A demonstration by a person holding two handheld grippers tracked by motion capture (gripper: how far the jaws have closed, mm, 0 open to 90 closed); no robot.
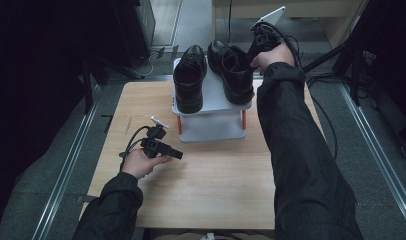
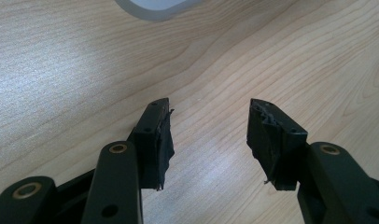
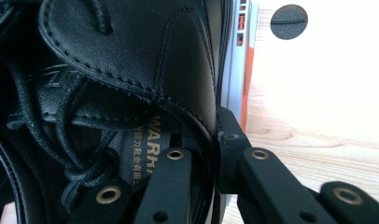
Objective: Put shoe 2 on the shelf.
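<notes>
The collar of the right-hand black leather lace-up shoe (image 3: 131, 60) is clamped by the right gripper (image 3: 211, 154) (one jaw inside); the left gripper (image 2: 208, 140) is held wide open, empty.

Two black leather lace-up shoes on small grey two-tier rack (image 1: 211, 102) at table's far edge, left shoe (image 1: 189, 77) upright on top shelf, right shoe (image 1: 233, 70) tilted, collar clamped between right gripper (image 1: 258, 47) jaws
</notes>
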